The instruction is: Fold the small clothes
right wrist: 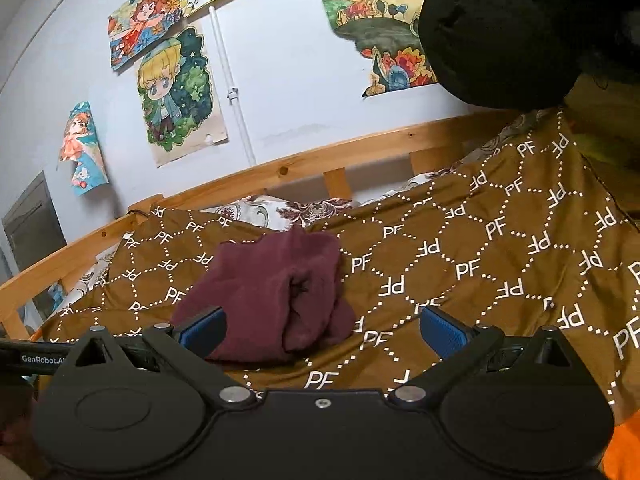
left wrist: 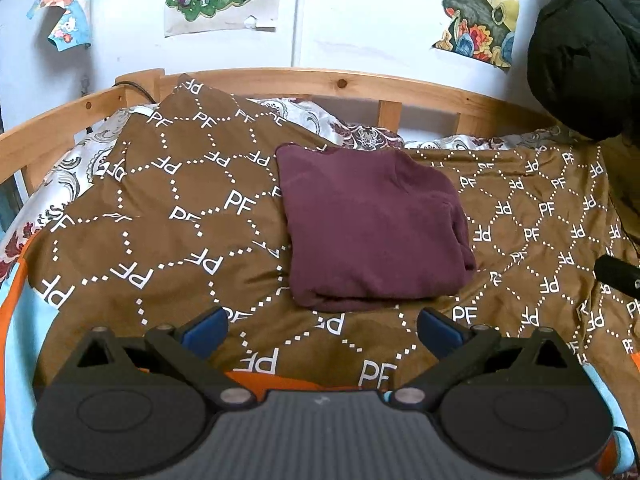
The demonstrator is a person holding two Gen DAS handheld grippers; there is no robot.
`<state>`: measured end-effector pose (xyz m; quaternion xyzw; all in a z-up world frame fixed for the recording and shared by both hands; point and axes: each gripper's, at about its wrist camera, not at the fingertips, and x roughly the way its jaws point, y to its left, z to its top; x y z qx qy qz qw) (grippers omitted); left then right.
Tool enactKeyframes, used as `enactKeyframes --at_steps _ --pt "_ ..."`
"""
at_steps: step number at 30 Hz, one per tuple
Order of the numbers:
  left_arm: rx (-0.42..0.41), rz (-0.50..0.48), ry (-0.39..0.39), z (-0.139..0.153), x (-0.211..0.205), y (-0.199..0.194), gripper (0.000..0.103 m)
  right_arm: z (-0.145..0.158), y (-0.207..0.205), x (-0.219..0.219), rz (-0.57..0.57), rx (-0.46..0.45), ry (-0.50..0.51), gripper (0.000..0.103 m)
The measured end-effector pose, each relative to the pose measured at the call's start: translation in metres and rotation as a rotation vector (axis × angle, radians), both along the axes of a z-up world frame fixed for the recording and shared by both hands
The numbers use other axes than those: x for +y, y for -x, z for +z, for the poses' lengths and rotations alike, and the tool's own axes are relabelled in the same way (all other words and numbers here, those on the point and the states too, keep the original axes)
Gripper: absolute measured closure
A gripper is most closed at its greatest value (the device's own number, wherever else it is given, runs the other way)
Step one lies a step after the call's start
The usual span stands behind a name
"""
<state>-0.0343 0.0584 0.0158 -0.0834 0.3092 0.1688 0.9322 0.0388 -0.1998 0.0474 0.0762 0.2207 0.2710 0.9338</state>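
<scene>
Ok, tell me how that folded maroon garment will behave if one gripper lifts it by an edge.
The maroon garment looks like soft fabric in loose layers, so it would probably droop and unfold. Its rumpled folded edge suggests the layers may slide apart. Resting on the brown bedspread, it likely drags rather than slides cleanly.

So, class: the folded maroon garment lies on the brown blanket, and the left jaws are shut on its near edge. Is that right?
Not quite. The garment does lie folded on the blanket, but the left gripper stands open and apart from it, holding nothing. The left wrist view shows this.
</scene>
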Motion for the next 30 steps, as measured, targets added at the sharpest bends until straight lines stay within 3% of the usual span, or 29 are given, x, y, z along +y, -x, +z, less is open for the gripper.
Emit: enactKeyframes --at_steps 30 --pt "0.024 -0.011 -0.014 -0.0044 -0.0041 -0.0034 0.001 -0.0022 -0.0003 0.0059 0.027 -0.029 0.038 0.001"
